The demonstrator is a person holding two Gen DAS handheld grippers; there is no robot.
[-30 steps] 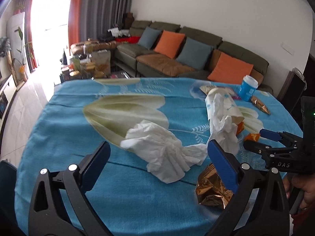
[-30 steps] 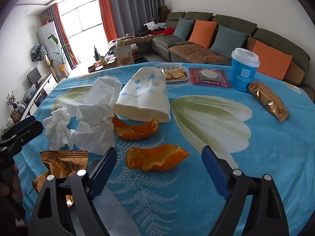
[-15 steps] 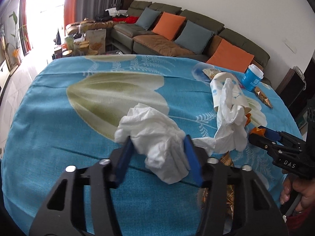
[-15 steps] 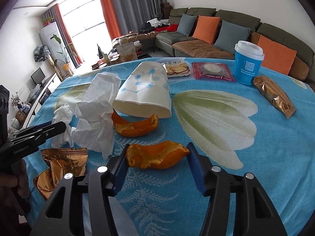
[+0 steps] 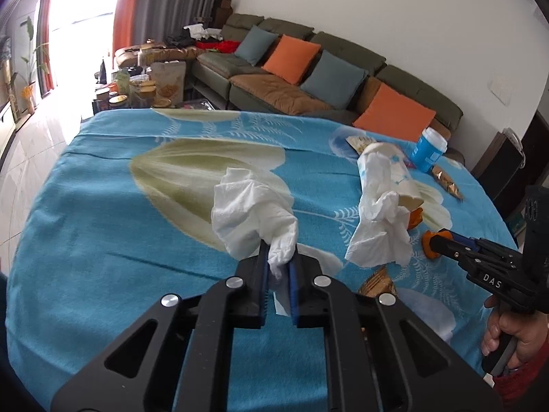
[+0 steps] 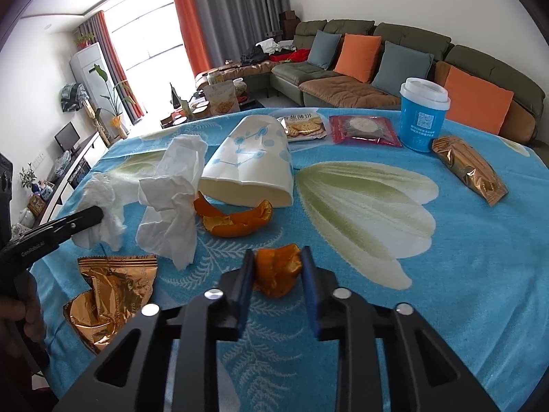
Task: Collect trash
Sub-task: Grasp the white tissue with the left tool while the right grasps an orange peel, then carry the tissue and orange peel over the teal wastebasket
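Both tools went from wide open to clamped within the last second. Left tool [image 5: 278, 276] is now pinched narrow on the crumpled white tissue wad [image 5: 252, 216], which stands up off the blue floral bench cloth [image 5: 103, 240] at 12 o'clock of the fingers. Right tool [image 6: 278, 278] is closed onto the curled orange peel piece [image 6: 278, 269]; the peel sits between the blue pads, buckled inward from the squeeze.

Meaning: two trash items grasped at once, neither clearly lifted yet. Judgement: next is lift and carry, but no bin or bag is visible in either view, so I can't say where the drop point is.

Still loose on the bench, from the right wrist view:
- second white crumpled tissue [image 6: 171, 199] at 10 o'clock of the right tool
- second orange peel strip [image 6: 236, 221] at 11 o'clock, touching the mouth of the tipped cup
- torn gold foil wrapper [image 6: 109, 288] at 9 o'clock, near edge

Containers:
- white paper cup with blue dot pattern [image 6: 250, 164], lying on its side, mouth toward the camera; the part of the inside that shows looks empty
- blue cup with white lid [image 6: 423, 116] upright at 1 o'clock, contents hidden by the lid

Sealed-looking snack packs at the far side, i.e. cracker pack [image 6: 303, 125], red packet [image 6: 363, 130], gold foil bar [image 6: 468, 170], probably not trash.
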